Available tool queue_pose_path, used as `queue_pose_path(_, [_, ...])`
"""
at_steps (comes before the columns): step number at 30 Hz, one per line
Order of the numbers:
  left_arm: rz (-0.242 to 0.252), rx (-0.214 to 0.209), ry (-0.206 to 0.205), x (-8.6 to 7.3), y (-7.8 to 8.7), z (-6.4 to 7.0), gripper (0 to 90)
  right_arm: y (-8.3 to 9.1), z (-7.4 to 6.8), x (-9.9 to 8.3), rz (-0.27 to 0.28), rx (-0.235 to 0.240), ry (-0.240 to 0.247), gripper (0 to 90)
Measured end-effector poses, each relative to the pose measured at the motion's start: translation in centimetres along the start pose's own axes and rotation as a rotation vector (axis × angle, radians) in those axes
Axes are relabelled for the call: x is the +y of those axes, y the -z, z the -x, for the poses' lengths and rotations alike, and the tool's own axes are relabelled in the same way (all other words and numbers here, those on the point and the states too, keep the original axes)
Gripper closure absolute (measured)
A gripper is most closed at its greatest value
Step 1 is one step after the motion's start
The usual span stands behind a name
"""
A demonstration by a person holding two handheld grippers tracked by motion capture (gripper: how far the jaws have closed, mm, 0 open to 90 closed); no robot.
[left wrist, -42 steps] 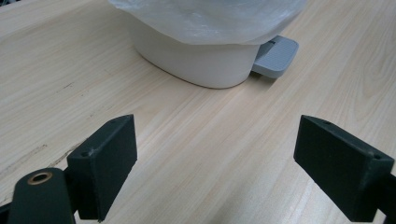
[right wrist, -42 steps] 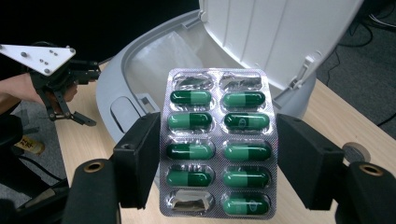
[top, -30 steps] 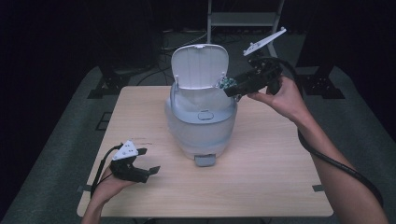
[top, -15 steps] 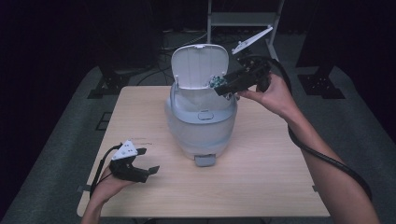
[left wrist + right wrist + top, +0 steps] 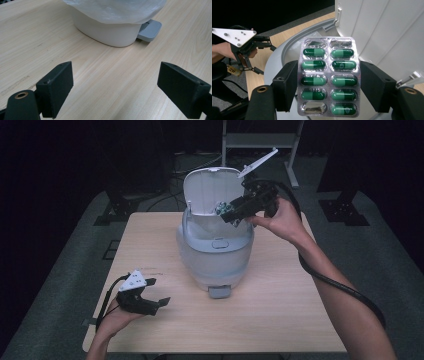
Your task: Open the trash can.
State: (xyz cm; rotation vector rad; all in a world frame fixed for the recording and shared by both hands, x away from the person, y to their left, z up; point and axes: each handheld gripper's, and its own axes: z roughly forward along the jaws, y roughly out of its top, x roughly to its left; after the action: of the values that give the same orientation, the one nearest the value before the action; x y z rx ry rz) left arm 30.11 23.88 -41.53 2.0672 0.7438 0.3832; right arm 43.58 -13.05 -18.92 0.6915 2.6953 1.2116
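Right tongs (image 5: 226, 211) carried the blister pack (image 5: 328, 76) over the open bin (image 5: 215, 251).

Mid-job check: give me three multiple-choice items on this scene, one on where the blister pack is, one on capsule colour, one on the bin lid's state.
1. Where is the blister pack?
A. On the table beside the pedal
B. Clamped in the right gripper over the open bin
C. In the left gripper

2. What colour are the capsules?
A. Red and white
B. Blue
C. Two-tone green

3. What state is the bin lid in?
A. Raised
B. Shut
C. Lying off on the table

Answers: 1 B, the jaws press both edges of the pack above the bin rim; 2 C, each capsule shows dark and lighter green; 3 A, the lid stands upright behind the opening.
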Motion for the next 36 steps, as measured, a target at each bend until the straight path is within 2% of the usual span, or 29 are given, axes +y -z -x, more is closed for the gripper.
queue_pose_path(13, [-0.005,-0.001,0.002,-0.1,0.0,0.0,12.5,-2.0,0.0,1.0,-0.016,0.013,0.007,32.0])
queue_pose_path(15, [-0.008,-0.001,0.001,-0.1,0.0,0.0,12.4,-2.4,0.0,1.2,-0.02,0.004,0.011,27.4])
queue_pose_path(18, [-0.009,0.0,0.0,-0.1,0.0,0.0,12.5,-2.7,0.0,1.3,-0.018,0.008,0.005,27.0])
queue_pose_path(26, [-0.015,0.007,-0.003,-0.2,-0.1,0.0,12.5,-2.7,0.3,0.8,-0.021,0.007,0.003,27.4])
queue_pose_path(36, [-0.022,-0.001,-0.004,-0.2,-0.3,0.1,12.4,-1.9,0.6,0.3,-0.017,0.005,-0.008,32.8])
